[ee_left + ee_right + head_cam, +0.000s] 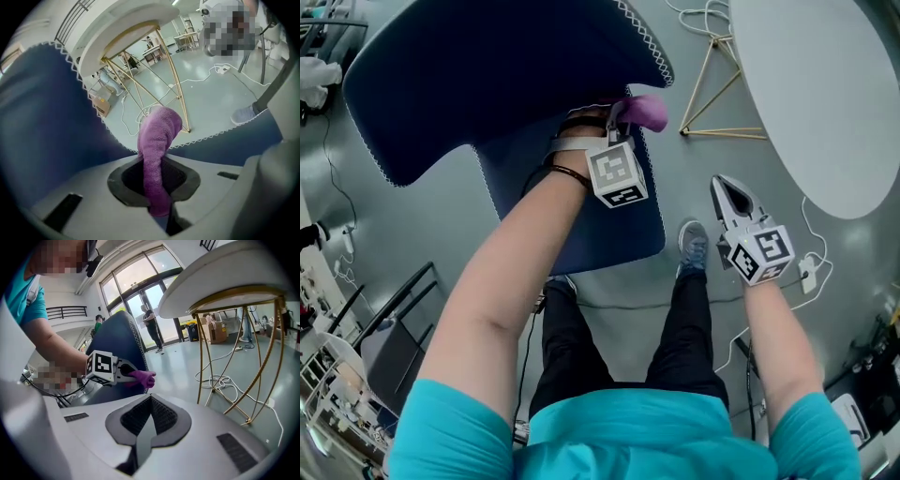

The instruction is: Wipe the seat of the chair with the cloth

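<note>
Now left tool point(620, 116) grips cloth point(647, 111) at chair point(487, 75) edge — right tool point(723, 188) closed, empty, beside table point(825, 94).

- Right gripper point(150, 401): jaws together, nothing between them, low in front of the chair point(123, 338).
- Left gripper point(129, 374) clamps the purple cloth point(143, 378) at the chair's edge.
- White table point(220, 277) stands right of the chair.

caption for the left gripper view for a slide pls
Left tool shut on a purple cloth, beside the navy chair, with a gold-legged white table behind.
</note>
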Motion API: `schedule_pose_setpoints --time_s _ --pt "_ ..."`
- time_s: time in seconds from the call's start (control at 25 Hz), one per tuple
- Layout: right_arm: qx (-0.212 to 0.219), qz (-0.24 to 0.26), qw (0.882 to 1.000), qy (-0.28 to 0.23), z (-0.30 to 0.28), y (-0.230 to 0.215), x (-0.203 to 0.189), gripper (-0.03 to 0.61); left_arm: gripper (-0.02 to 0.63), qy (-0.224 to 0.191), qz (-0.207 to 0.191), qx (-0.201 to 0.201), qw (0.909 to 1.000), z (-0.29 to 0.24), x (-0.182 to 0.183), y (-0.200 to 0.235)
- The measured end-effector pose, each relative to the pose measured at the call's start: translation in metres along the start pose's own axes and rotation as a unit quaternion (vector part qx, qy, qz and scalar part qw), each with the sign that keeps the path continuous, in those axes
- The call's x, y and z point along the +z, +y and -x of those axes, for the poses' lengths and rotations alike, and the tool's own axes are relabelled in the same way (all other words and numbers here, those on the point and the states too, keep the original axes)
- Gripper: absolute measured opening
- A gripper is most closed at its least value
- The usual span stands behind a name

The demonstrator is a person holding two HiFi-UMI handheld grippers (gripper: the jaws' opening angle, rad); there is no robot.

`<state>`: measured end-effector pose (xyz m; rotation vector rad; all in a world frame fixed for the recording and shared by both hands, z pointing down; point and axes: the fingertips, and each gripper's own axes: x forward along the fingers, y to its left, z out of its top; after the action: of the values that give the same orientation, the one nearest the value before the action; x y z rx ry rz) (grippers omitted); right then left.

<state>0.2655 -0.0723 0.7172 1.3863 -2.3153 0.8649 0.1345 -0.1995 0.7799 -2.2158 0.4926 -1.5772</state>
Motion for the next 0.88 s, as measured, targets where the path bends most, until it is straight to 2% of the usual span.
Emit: schedule_pose_setpoints --time_s 0.16,0.48,0.68,0.88 --pt "0.002 -0.003 1.000 0.004 -0.002 0.000 0.000 -0.009 0.052 0.019 -0.023 0.003 0.9995 -0.014 -0.009 0.000" --pt "0.012 -0.003 1.000 0.006 -0.007 0.006 -0.002 -0.009 0.052 0.033 0.003 0.006 0.9994 -0.034 -0.009 0.006" --pt "0.017 0.000 1.000 0.010 -0.010 0.012 -0.001 -0.008 0.052 0.035 -0.010 0.007 0.9993 -0.038 -0.010 0.000" --pt "0.020 0.002 1.000 0.012 -0.008 0.013 -0.001 -0.009 0.052 0.043 -0.017 -0.010 0.9989 -0.039 -0.007 -0.009"
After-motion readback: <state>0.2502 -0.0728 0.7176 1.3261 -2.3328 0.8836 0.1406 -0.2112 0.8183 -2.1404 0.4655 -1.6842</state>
